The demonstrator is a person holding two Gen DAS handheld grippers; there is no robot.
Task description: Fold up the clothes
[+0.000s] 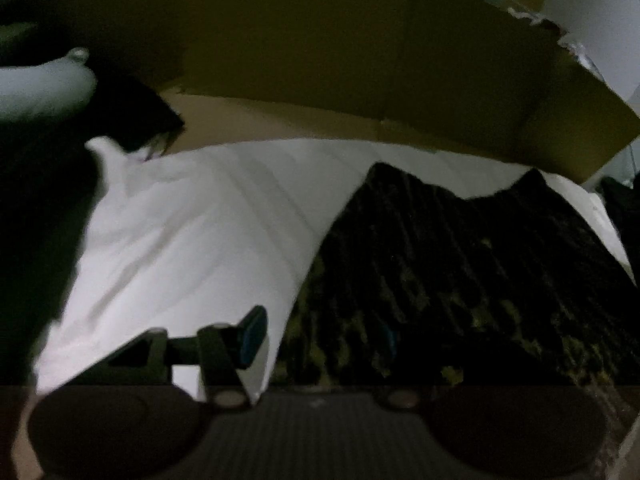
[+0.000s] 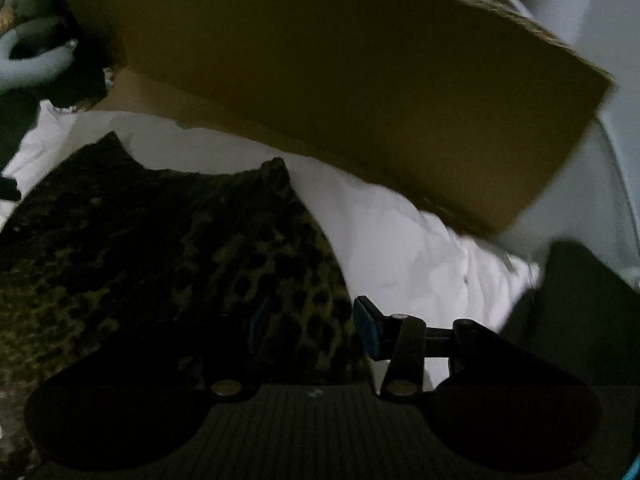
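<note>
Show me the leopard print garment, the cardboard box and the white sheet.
leopard print garment point(image 2: 168, 248), right wrist view, middle of the fabric
cardboard box point(image 2: 340, 92), right wrist view, its side wall
white sheet point(image 1: 192, 224), left wrist view, bare stretch left of the garment

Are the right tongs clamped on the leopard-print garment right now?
No, the right tongs stand open above the leopard-print garment, with nothing pinched between the blue pads.

Garment point(image 1: 460, 280) lies flat on sheet point(image 1: 192, 232). Cardboard box point(image 1: 360, 60) stands behind both, at sheet's far edge. Left gripper point(image 1: 320, 334) above garment's left edge, right gripper point(image 2: 308, 326) above its right edge. Sheet extends beyond garment on both sides.
</note>
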